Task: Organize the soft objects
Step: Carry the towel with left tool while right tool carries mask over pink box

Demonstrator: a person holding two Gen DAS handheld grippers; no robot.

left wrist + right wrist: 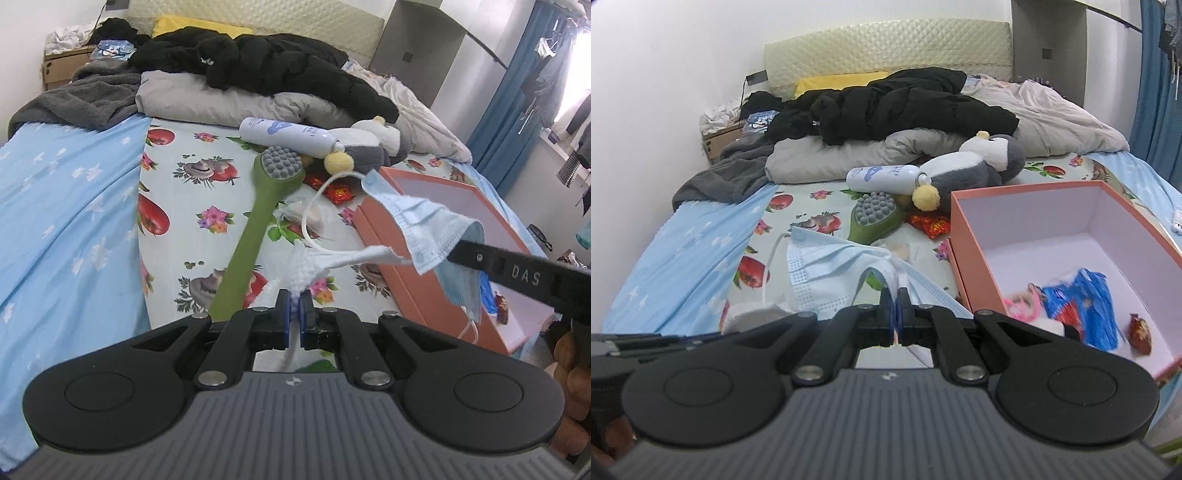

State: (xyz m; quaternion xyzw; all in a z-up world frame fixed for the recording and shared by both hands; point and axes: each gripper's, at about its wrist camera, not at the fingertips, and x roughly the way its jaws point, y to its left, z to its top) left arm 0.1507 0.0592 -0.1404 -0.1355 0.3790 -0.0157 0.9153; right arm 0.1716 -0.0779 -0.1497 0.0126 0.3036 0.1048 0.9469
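My left gripper is shut on a white knitted cloth that stretches right toward the mask. My right gripper is shut on a light blue face mask, held above the bed; in the left wrist view the mask hangs from the right gripper's finger over the near corner of the orange box. The open orange box holds blue and red wrappers. A grey and white plush penguin lies behind the box.
On the fruit-print sheet lie a green massage brush, a white spray bottle, a red wrapper and a clear packet. Black jacket, grey blanket and pillows fill the bed's far end. The blue curtain hangs at the right.
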